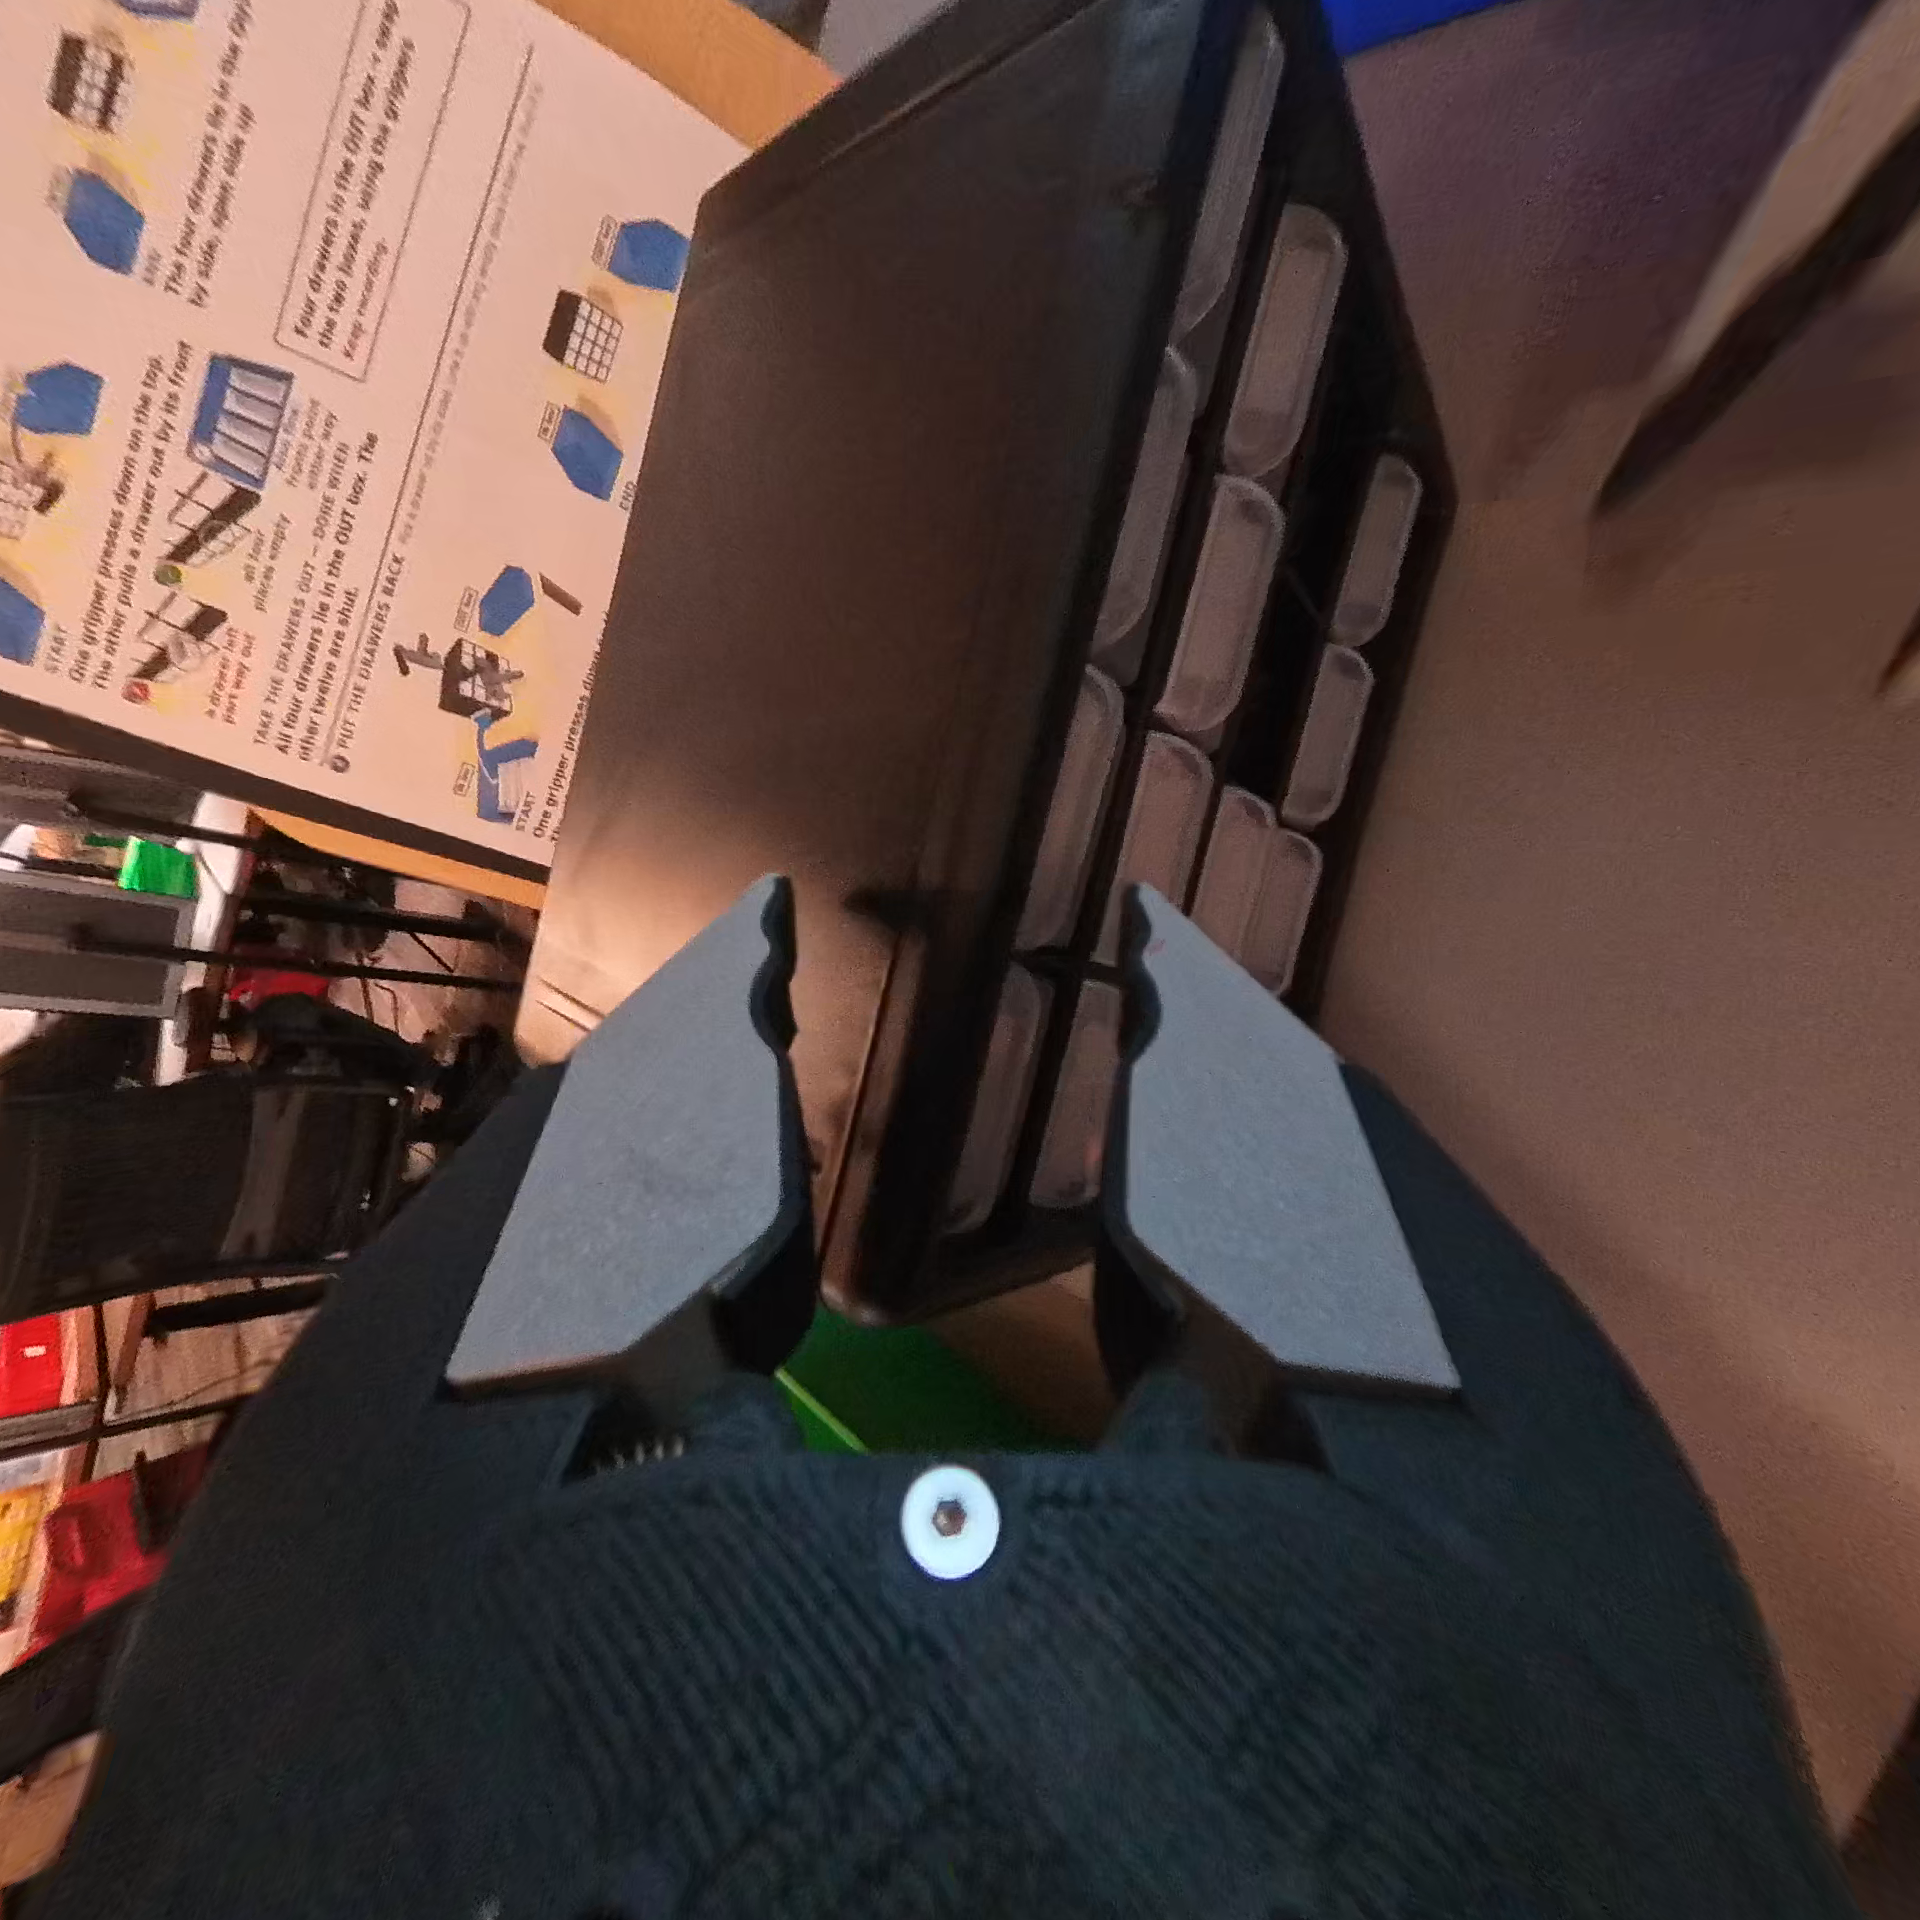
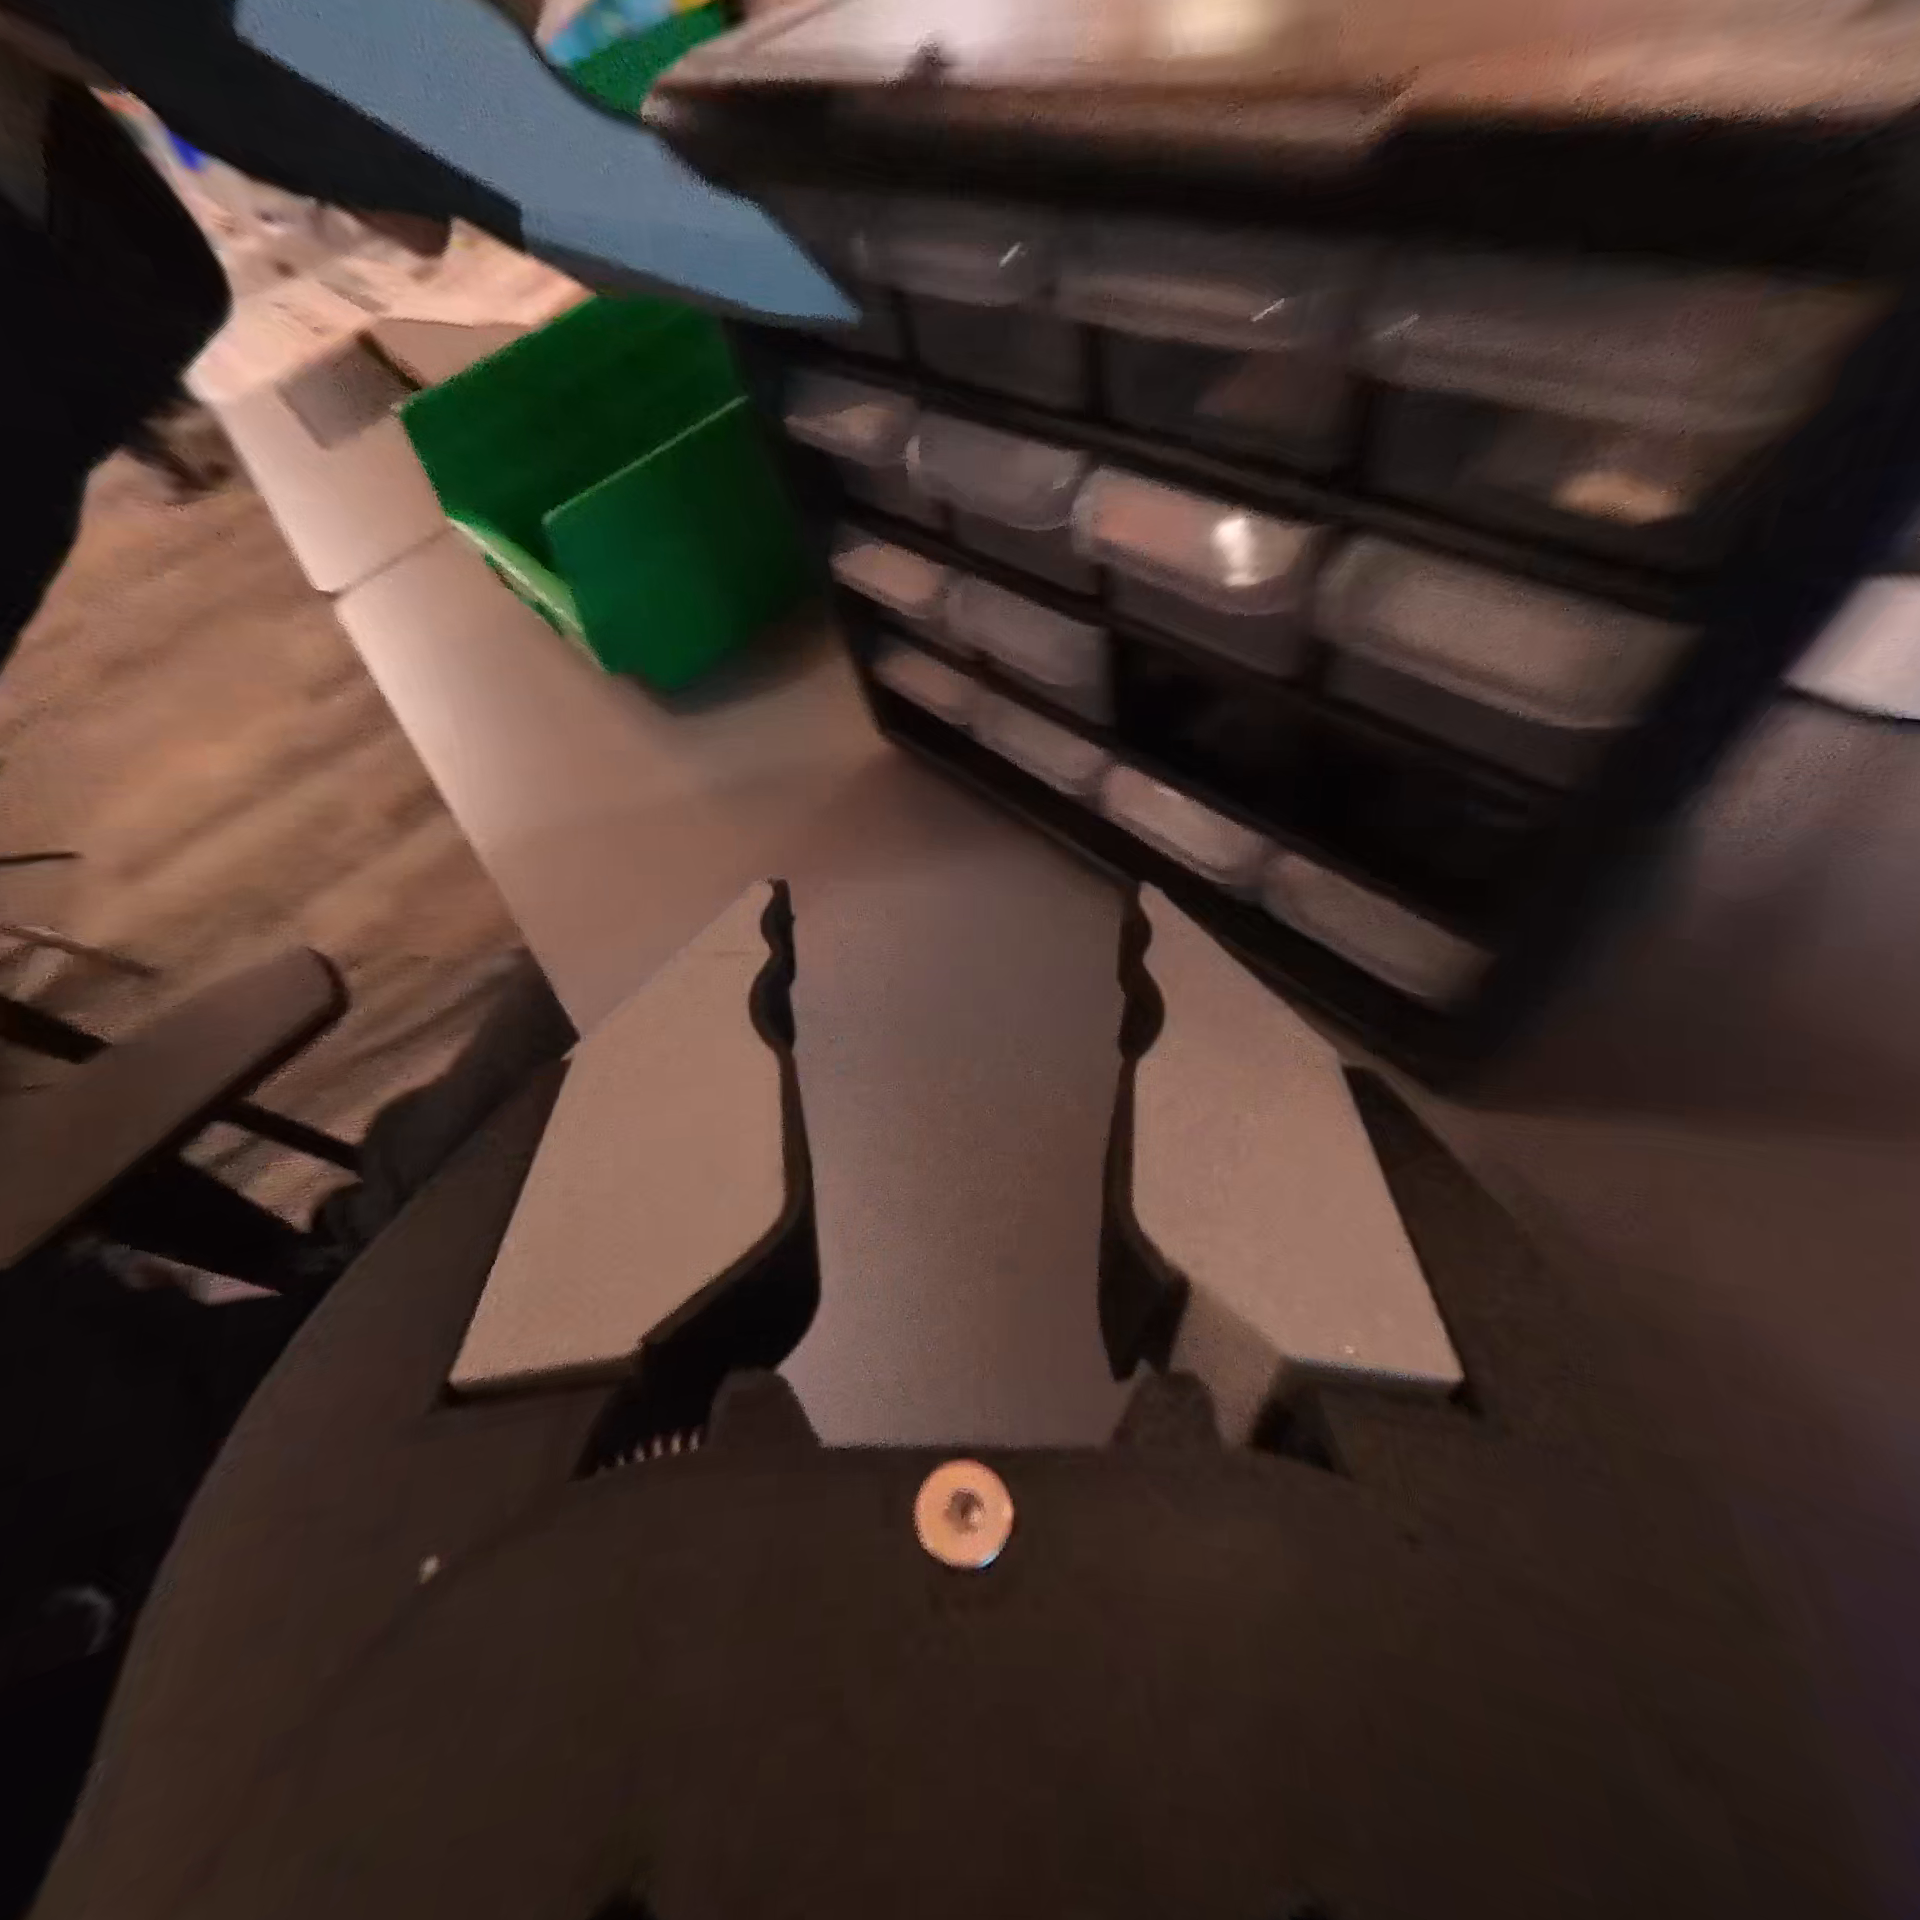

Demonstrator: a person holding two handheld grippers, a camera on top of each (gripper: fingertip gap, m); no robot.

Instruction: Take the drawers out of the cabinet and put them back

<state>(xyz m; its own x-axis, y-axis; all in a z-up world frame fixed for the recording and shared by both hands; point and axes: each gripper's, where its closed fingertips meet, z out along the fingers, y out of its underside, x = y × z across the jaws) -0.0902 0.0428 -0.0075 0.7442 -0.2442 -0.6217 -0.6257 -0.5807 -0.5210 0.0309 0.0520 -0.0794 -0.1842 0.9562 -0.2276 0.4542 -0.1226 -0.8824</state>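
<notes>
Right wrist view: the right gripper point(image 2: 956, 966) hangs released and empty above the surface point(image 2: 935, 831), near the black drawer cabinet point(image 2: 1818, 436). The left gripper point(image 1: 956, 966), also released, hovers over the cabinet's top. Some slots look empty; without a firm press on top, I judge a pull could drag the whole cabinet.

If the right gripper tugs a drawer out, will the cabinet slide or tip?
Probably slide: the cabinet looks like light plastic standing on a smooth table. Some slots already look empty, so there is likely less weight. The left gripper is open over its top and could press down to steady it.
</notes>
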